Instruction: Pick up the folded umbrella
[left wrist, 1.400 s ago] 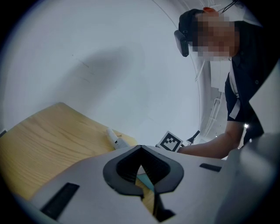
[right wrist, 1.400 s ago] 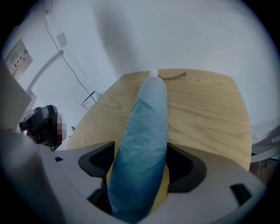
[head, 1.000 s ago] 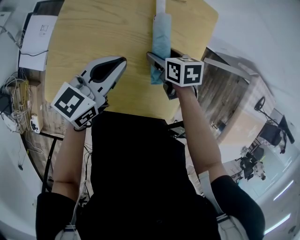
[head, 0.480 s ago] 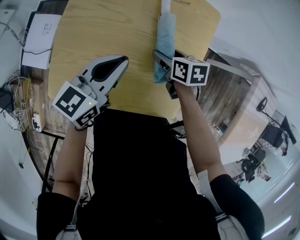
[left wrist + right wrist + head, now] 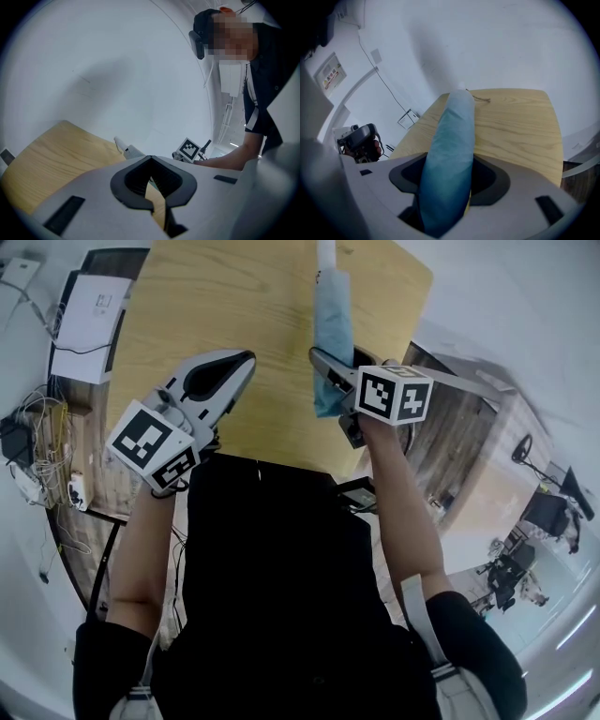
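The folded umbrella (image 5: 332,320) is light blue with a white tip and lies lengthwise over the right part of the wooden table (image 5: 216,306). My right gripper (image 5: 333,381) is shut on its near end, and its jaws have just been closing on it. In the right gripper view the umbrella (image 5: 452,140) fills the gap between the pads of the right gripper (image 5: 452,180) and slants away over the table (image 5: 520,122). My left gripper (image 5: 246,357) hovers over the table's near edge to the left, shut and holding nothing. In its own view the left gripper (image 5: 150,161) has its jaws together.
A white box (image 5: 89,315) and tangled cables (image 5: 37,456) lie on the floor left of the table. The table's right edge drops to wood flooring (image 5: 441,427). In the left gripper view the right gripper's marker cube (image 5: 190,150) and a person in a dark top (image 5: 262,84) show.
The right gripper has closed on the umbrella's near end and risen with it, toward the camera. The left gripper has barely moved.
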